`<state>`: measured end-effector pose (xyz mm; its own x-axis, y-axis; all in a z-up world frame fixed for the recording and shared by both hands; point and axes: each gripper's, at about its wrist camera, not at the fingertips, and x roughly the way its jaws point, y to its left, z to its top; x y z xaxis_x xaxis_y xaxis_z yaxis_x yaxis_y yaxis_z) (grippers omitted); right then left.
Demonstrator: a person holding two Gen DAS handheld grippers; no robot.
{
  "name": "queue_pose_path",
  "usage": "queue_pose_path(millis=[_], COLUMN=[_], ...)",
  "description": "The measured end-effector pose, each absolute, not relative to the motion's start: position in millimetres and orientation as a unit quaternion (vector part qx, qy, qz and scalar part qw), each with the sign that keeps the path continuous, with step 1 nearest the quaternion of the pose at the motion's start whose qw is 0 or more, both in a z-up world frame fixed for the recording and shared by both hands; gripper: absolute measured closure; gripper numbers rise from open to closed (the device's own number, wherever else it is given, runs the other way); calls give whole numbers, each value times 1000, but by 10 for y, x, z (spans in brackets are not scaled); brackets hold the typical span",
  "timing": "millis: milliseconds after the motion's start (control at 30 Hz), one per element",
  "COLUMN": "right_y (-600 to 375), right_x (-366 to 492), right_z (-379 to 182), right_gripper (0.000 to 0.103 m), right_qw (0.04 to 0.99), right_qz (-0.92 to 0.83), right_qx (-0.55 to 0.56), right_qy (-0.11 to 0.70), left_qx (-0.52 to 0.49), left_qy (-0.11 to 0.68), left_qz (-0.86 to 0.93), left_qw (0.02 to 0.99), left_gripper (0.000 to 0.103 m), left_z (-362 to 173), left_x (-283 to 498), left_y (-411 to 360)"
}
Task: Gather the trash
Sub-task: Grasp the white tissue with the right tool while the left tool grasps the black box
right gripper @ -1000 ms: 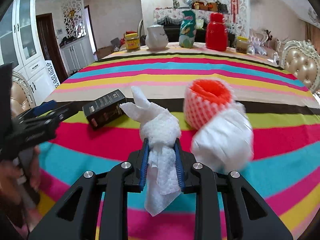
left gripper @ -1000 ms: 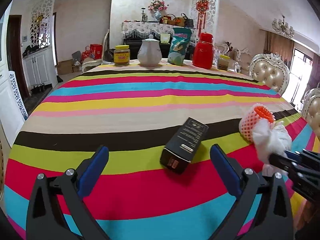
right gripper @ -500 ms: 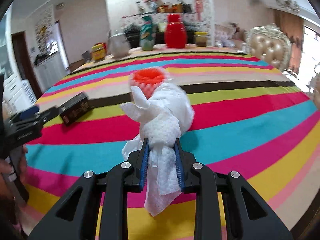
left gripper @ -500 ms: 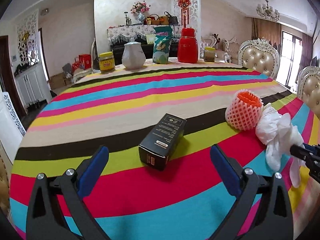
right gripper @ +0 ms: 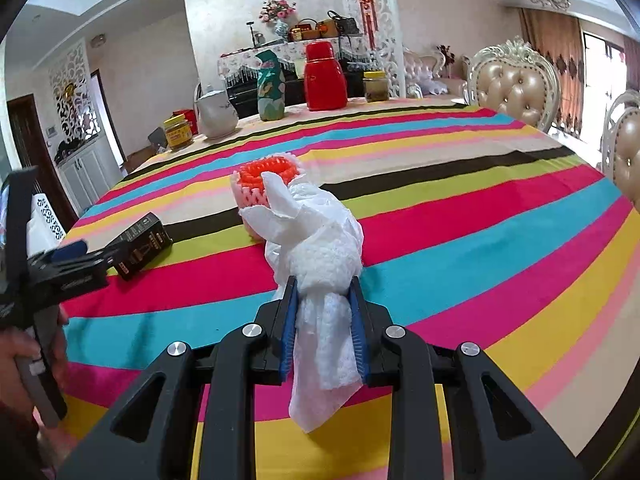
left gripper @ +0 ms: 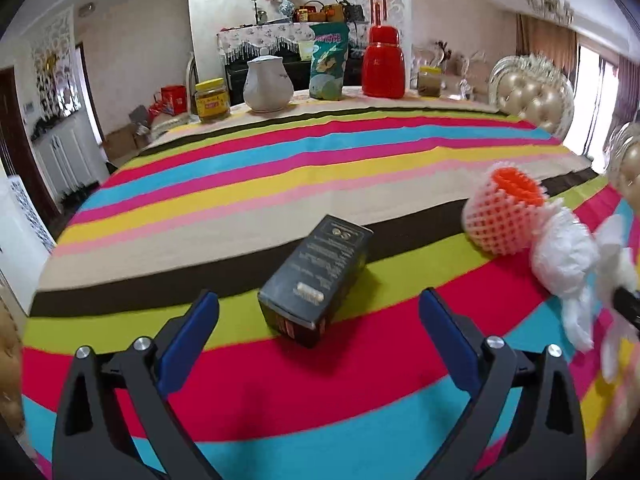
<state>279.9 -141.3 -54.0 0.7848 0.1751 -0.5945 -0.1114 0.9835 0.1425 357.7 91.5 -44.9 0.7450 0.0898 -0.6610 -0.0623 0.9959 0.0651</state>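
- The right gripper (right gripper: 323,304) is clamping a crumpled white tissue (right gripper: 320,256), its blue pads pressing the wad from both sides; one tail is hanging down below the jaws.
- The tissue is being held above the striped tablecloth (right gripper: 480,208), near the table's near edge.
- A pink foam fruit net (right gripper: 260,184) with an orange inside is sitting on the cloth just behind the tissue, partly hidden by it.
- The left gripper (left gripper: 318,320) is standing wide open and gripping nothing, hovering just short of a black box (left gripper: 320,276).
- The box is lying flat toward the near left part of the table, apart from the net.
- A yellow-lidded jar (left gripper: 212,100), a white jug (left gripper: 267,84), a green bag (left gripper: 329,68) and a red flask (left gripper: 383,64) are standing along the far edge.
- A person's hand (right gripper: 24,352) is holding the left gripper's handle.
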Motion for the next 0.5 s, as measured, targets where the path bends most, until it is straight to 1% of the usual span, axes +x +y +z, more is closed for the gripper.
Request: queue_pose_path(millis=[133,200,233,267,300,333,367,500], right_y=[-1396,-1393,-1394,-1398,-1400,-1401,-1405,-1431], right_x=[2801,2799,2799,2797,2794,2793,2789,2798], right_z=[-536,-539,-538,-535,-533,-532,-532,-536], right_gripper=[78,78,78,78,78,78,78,78], right_qw=[944,943,943,943,944,944,944,943], right_qz=[81,80,81,80,80,81,82,85], right_qx=[46,45,46,46,46,47,48,51], right_qy=[318,319,319,318,318,317,316,319], left_qx=[13,7,5,3,2,2,2,4], left_qy=[376,389,397,406,413,417,414,384], left_qz=[52,58,58,53,49,36,27,2], left_qw=[925,919,916,912,909,908,910,923], left_gripper=[17,18,23,39,47,59,65,66], left_z=[-500,-536,-560,-593,-615,-630,-620,-486], left_x=[3796,3904,3948,3991,4005,3992,3953,3590], left_y=[934,975,990,1003,1004,989,968,820])
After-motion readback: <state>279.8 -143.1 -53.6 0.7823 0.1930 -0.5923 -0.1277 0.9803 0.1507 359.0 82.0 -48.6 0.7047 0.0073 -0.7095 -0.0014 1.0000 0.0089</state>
